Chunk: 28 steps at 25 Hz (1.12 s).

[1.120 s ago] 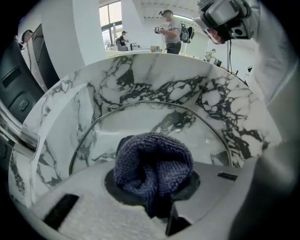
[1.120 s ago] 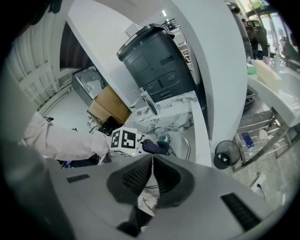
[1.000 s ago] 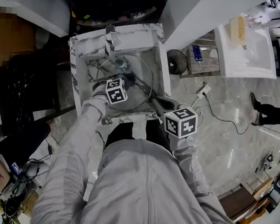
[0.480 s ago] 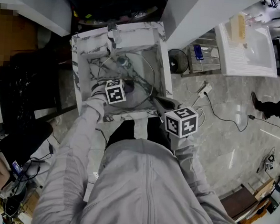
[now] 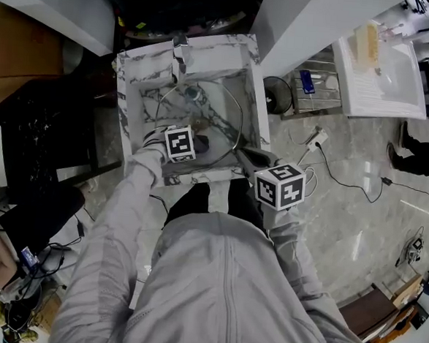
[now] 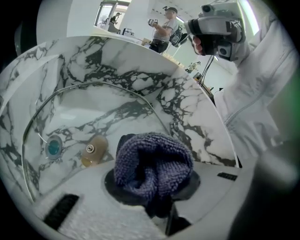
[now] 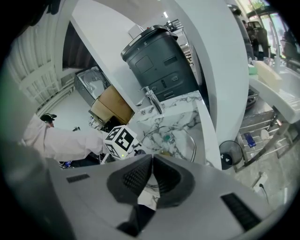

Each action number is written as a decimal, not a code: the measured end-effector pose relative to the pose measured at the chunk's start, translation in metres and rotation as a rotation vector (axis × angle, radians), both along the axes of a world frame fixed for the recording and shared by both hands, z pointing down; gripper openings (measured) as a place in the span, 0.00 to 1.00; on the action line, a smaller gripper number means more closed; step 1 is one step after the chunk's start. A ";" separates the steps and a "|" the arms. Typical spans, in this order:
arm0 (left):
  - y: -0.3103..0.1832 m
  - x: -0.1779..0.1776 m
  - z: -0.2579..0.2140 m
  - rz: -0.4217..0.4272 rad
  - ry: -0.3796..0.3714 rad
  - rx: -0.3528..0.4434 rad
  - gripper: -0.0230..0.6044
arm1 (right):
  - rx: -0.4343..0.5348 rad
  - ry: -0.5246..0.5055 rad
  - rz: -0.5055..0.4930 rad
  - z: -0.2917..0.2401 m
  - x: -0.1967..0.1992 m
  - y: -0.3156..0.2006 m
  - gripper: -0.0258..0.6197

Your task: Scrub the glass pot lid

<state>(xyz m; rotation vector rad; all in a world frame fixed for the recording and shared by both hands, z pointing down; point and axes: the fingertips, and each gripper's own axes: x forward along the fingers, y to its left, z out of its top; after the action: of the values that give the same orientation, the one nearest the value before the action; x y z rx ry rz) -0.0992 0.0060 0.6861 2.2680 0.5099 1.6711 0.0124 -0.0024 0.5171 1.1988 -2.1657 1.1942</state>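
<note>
Over the sink (image 5: 144,74), left tool (image 6: 154,185) grips purple cloth (image 6: 152,157) near glass lid (image 6: 93,136).

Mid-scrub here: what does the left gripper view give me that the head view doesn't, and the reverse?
Left gripper view only: the left gripper has its jaws clamped on a purple cloth. Head view only: the faucet, and the right gripper at the sink's near right corner. Both: the glass pot lid inside the marble sink.
</note>
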 end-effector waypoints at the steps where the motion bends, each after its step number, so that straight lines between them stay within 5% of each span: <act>1: 0.003 -0.001 -0.002 0.007 0.001 -0.017 0.18 | 0.001 0.000 0.004 0.000 -0.001 0.000 0.09; 10: 0.041 -0.015 -0.014 0.080 -0.014 -0.205 0.18 | 0.009 0.005 0.050 -0.002 -0.016 0.007 0.09; 16: 0.041 -0.020 -0.026 0.165 0.017 -0.222 0.18 | 0.013 0.015 0.074 -0.002 -0.024 0.007 0.09; 21: -0.008 0.002 -0.044 0.041 0.173 -0.055 0.18 | 0.012 0.012 0.090 0.000 -0.035 0.008 0.09; 25: -0.070 0.026 -0.062 -0.100 0.311 0.189 0.18 | 0.011 0.006 0.095 0.001 -0.043 0.006 0.09; 28: -0.115 0.030 -0.063 -0.181 0.330 0.389 0.18 | 0.010 0.004 0.104 0.002 -0.045 0.003 0.09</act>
<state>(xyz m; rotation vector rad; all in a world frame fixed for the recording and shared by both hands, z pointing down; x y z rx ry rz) -0.0693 -0.1088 0.6233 2.7931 0.0356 1.4100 -0.0324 0.0010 0.5190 1.3310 -2.1323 1.2232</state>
